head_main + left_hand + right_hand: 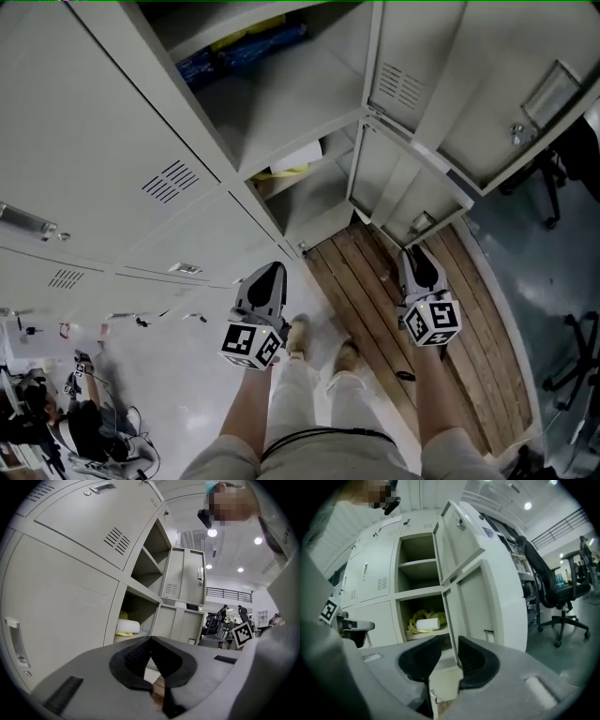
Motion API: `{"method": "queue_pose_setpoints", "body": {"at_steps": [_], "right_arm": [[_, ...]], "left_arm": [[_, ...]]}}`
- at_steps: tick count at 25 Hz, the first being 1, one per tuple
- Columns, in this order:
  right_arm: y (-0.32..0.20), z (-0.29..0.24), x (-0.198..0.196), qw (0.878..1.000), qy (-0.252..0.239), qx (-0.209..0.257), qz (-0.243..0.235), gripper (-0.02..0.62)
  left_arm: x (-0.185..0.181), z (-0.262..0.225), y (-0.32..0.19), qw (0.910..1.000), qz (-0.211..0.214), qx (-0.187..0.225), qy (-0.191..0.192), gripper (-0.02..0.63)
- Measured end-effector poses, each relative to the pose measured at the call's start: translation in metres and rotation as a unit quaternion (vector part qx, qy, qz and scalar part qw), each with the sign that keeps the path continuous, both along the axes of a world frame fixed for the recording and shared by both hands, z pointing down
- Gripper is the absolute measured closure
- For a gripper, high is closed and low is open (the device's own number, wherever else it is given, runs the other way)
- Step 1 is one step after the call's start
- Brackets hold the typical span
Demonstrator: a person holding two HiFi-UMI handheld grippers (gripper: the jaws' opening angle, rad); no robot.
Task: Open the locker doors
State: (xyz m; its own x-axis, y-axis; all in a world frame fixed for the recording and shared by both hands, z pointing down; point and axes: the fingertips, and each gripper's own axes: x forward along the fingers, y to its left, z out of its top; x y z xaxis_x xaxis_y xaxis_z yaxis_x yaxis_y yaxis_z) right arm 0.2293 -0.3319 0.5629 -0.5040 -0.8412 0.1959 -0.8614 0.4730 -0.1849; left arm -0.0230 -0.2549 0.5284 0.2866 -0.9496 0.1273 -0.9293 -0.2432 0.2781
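The locker column has two open compartments, one above the other. The upper compartment [291,89] holds a blue bundle [239,52] with something yellow [248,31] behind it, both pushed to the back. The lower compartment [423,609] holds a white roll [427,624] lying on a crumpled yellow cloth [415,620]. Both doors hang wide open on the right. The upper door [487,103] has a metal handle [553,89] and a vent near its hinge side. The lower door [403,187] stands below it, with a small handle [422,223]. The lockers to the left [94,141] are closed.

The person stands facing the lockers, with both forearms reaching forward and down and both shoes between them. The left gripper [270,272] points at the closed door beside the open column, and its jaws are pressed together at the tips with nothing in them. The right gripper [417,251] points at the lower door's free edge, near it. Its jaws stand a little apart, and the door's edge shows through the gap, farther off. Each gripper carries a cube [251,345] with black-and-white square markers. A strip of wooden floor [375,300] runs in front of the open column.
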Motion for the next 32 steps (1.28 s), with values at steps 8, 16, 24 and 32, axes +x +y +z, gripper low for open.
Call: {"method": "queue_pose_setpoints", "body": {"at_steps": [8, 16, 24, 32], "right_arm": [[0.029, -0.075, -0.059, 0.995, -0.023, 0.040, -0.091, 0.592], [0.048, -0.136, -0.097, 0.988, -0.052, 0.057, -0.133, 0.592], [0.074, -0.201, -0.124, 0.976, -0.052, 0.102, -0.185, 0.592], [0.097, -0.234, -0.139, 0.968, -0.060, 0.111, -0.219, 0.592]], "left_arm": [[-0.003, -0.049, 0.020, 0.9999, -0.001, 0.013, -0.005, 0.607], [-0.021, -0.095, 0.037, 0.9990, -0.017, 0.037, -0.017, 0.607], [-0.035, -0.144, 0.054, 0.9975, -0.040, 0.056, -0.017, 0.607], [-0.029, -0.171, 0.068, 0.9977, -0.031, 0.059, -0.013, 0.607]]}}
